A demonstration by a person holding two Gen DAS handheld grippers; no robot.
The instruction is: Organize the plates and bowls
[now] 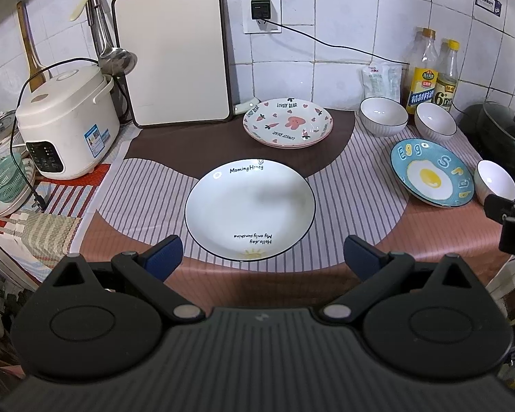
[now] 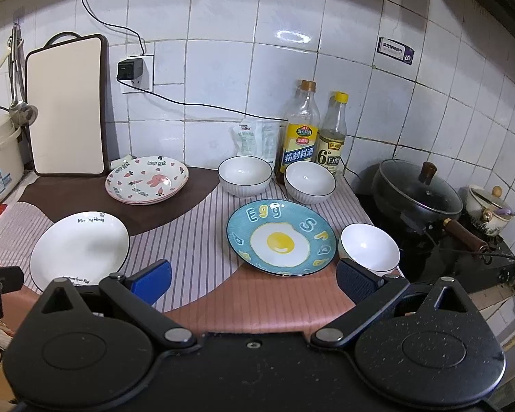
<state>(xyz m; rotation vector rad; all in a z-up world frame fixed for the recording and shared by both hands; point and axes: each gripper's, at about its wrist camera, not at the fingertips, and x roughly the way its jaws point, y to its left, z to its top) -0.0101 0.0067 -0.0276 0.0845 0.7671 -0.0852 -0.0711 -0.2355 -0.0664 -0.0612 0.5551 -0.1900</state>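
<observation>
White plate (image 1: 249, 207) sits mid-counter on the striped cloth (image 1: 147, 192), pink bear plates (image 1: 287, 122) behind it, egg plate (image 2: 281, 239) right among three white bowls (image 2: 244, 175). Left gripper (image 1: 262, 257) spread wide, empty; right gripper (image 2: 254, 279) likewise agape.

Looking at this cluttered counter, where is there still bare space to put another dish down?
The widest free patch is the striped cloth between the white plate and the egg plate, in front of the bear plates. The pink front edge of the cloth is bare too. It is crowded on the right, where three bowls sit close by the bottles and wok.
</observation>
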